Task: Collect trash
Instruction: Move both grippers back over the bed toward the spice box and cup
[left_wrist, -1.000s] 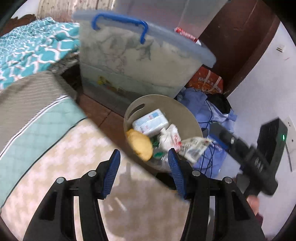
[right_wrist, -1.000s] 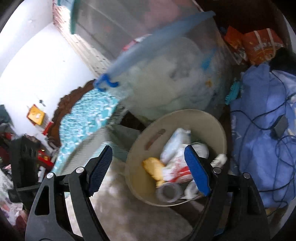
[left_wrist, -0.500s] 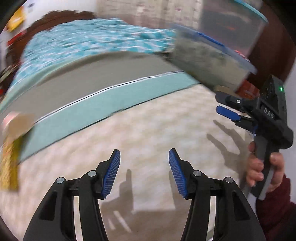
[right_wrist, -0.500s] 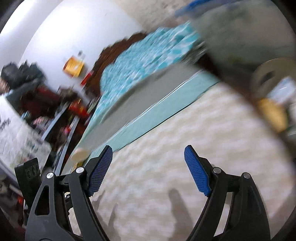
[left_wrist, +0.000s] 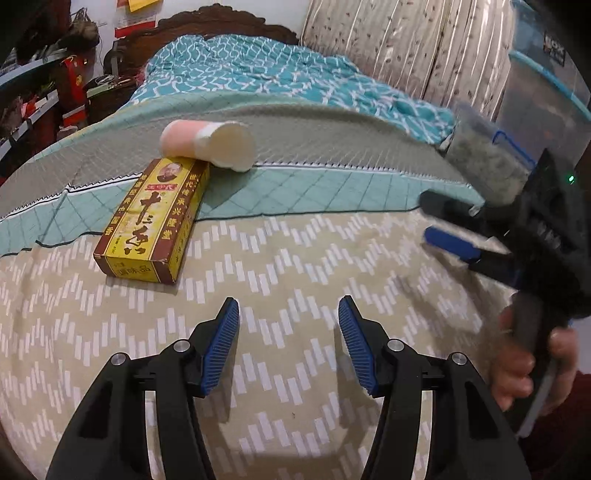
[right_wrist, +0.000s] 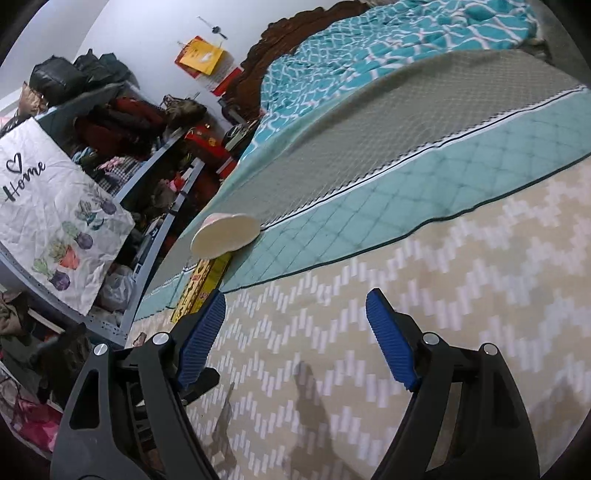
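On the bed, yellow box (left_wrist: 147, 218) and cup (left_wrist: 210, 144) lie loose; both grippers (left_wrist: 288, 347) (right_wrist: 295, 339) gaping, empty (lining up for pickup).

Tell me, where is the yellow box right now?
In the left wrist view the yellow box lies flat on the bed, upper left of the empty left gripper, with the pink-and-white cup tipped over right behind it.

1 box (left_wrist: 151, 221), 1 cup (left_wrist: 208, 144), 2 grippers

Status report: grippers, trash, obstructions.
Left gripper and right gripper open, empty. Yellow cardboard box, pink paper cup on bed. Nothing blocking.
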